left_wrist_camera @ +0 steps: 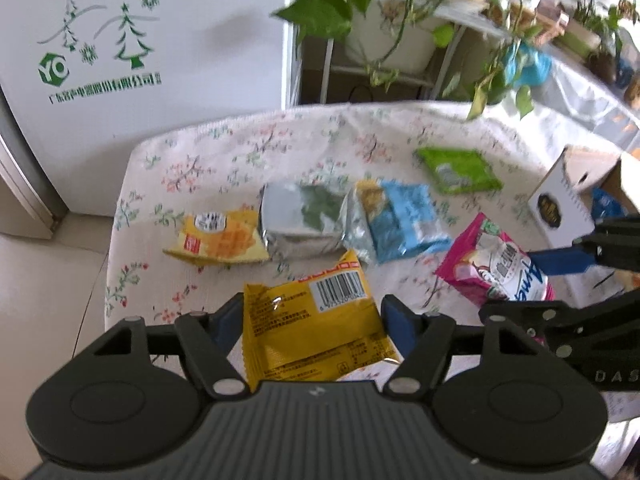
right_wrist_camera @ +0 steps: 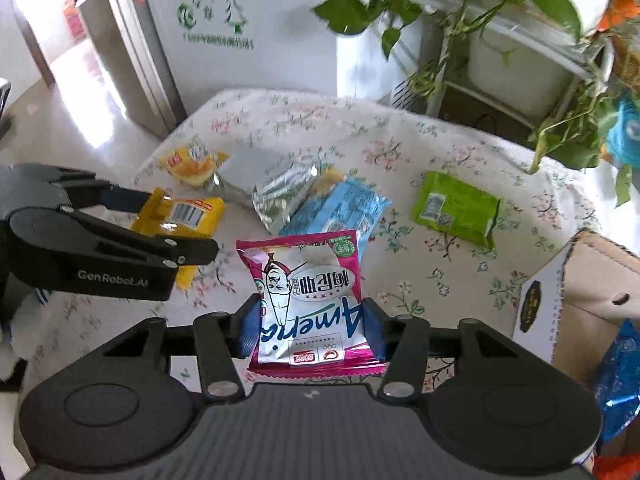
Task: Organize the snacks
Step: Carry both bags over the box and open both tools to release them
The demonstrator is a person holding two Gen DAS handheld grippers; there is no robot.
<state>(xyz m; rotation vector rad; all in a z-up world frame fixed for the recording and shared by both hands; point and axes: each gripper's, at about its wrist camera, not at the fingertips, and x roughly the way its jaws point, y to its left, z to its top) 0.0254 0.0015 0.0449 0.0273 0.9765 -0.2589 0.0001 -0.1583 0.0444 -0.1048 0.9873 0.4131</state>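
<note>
Snack packets lie on a floral tablecloth [left_wrist_camera: 304, 132]. My left gripper [left_wrist_camera: 312, 320] has its blue pads on either side of a yellow packet with a barcode [left_wrist_camera: 312, 324], also seen in the right wrist view [right_wrist_camera: 180, 216]. My right gripper [right_wrist_camera: 312, 330] is closed on a pink and white packet [right_wrist_camera: 308, 292], also in the left wrist view [left_wrist_camera: 496, 264]. Beyond lie a yellow-orange packet [left_wrist_camera: 218, 238], a silver packet [left_wrist_camera: 300, 216], a blue packet [left_wrist_camera: 400, 216] and a green packet [left_wrist_camera: 458, 170].
An open cardboard box [right_wrist_camera: 592, 292] stands at the table's right edge with a blue packet [right_wrist_camera: 618, 376] inside. A white fridge [left_wrist_camera: 140, 40] stands behind the table on the left. Potted plants on a rack [left_wrist_camera: 384, 28] stand behind on the right.
</note>
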